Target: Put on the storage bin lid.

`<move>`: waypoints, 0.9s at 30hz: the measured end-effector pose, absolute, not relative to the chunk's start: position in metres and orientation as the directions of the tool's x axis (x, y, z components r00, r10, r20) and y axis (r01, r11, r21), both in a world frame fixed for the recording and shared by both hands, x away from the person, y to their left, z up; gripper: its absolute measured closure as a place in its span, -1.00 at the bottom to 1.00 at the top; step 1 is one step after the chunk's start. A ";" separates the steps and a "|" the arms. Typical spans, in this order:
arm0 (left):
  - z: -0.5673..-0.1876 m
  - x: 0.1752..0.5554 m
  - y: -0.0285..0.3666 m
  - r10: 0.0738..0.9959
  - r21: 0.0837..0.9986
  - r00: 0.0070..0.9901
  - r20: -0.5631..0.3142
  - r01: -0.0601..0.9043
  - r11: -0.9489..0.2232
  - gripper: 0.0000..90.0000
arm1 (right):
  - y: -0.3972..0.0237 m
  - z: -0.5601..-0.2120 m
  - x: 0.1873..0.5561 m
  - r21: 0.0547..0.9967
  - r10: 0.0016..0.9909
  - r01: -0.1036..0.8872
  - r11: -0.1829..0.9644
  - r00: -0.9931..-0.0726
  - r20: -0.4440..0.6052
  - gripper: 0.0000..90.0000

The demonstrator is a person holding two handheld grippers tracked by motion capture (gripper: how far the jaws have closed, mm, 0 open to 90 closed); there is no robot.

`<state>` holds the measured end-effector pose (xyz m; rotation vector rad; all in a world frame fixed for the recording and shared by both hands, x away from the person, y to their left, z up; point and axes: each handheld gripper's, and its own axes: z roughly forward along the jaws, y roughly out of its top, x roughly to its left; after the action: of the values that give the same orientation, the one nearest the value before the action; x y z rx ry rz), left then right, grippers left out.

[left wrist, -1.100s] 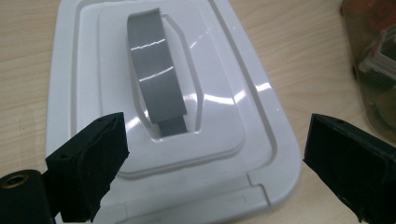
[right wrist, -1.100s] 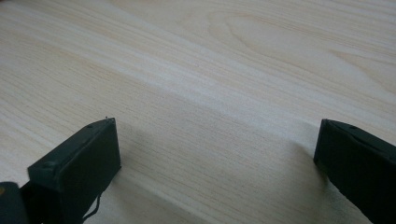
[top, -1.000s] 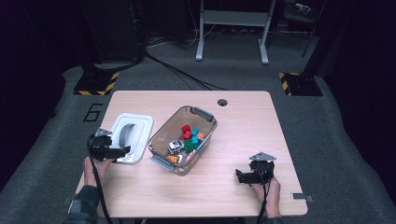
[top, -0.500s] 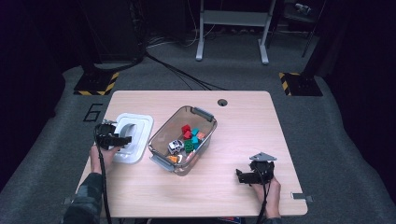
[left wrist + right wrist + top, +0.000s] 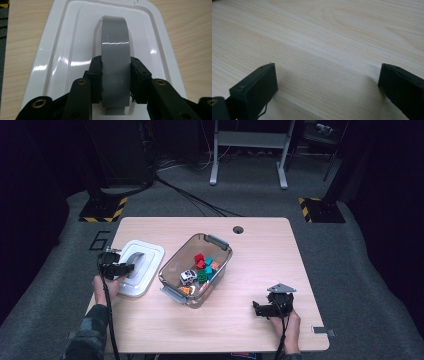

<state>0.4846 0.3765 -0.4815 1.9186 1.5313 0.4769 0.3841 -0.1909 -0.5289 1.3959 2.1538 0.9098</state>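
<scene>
A white lid [image 5: 146, 255] [image 5: 62, 45] lies flat on the table left of the clear bin [image 5: 221, 251]. Its grey handle [image 5: 115, 45] [image 5: 135, 264] arches across its middle. My left gripper [image 5: 126, 268] [image 5: 116, 75] has just been closing and now stands shut on that handle, one pad pressed on each side. The bin holds a small toy car [image 5: 188, 276] and several red, green, teal and orange blocks. My right gripper [image 5: 256, 309] [image 5: 325, 82] rests low over bare wood at the front right, jaws wide open with nothing between them.
The wooden table [image 5: 260, 250] has a cable hole [image 5: 238, 229] near its far edge. The bin has grey latches at both ends. Grey carpet with cables, hazard-striped plates and a metal stand's legs lies beyond the table.
My left gripper has moved up to the lid and closed its jaws on the grey handle. The right gripper has stayed where it was.
</scene>
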 end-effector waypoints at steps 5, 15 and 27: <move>-0.467 0.483 0.379 0.959 0.684 0.262 -0.107 0.720 -0.121 0.48 | -0.191 -0.529 0.384 0.715 0.912 0.639 0.284 -0.411 0.005 -0.97; -0.442 0.481 0.383 0.955 0.696 0.282 -0.090 0.704 -0.142 0.48 | -0.191 -0.529 0.384 0.718 0.909 0.631 0.293 -0.417 -0.004 -0.97; -0.405 0.481 0.384 0.949 0.729 0.300 -0.091 0.669 -0.142 0.48 | -0.189 -0.529 0.386 0.719 0.910 0.634 0.285 -0.414 0.004 -0.98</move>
<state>0.4809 0.3837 -0.4048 1.8892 1.4422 0.5246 0.3855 -0.1892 -0.5294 1.3879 2.1520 0.9158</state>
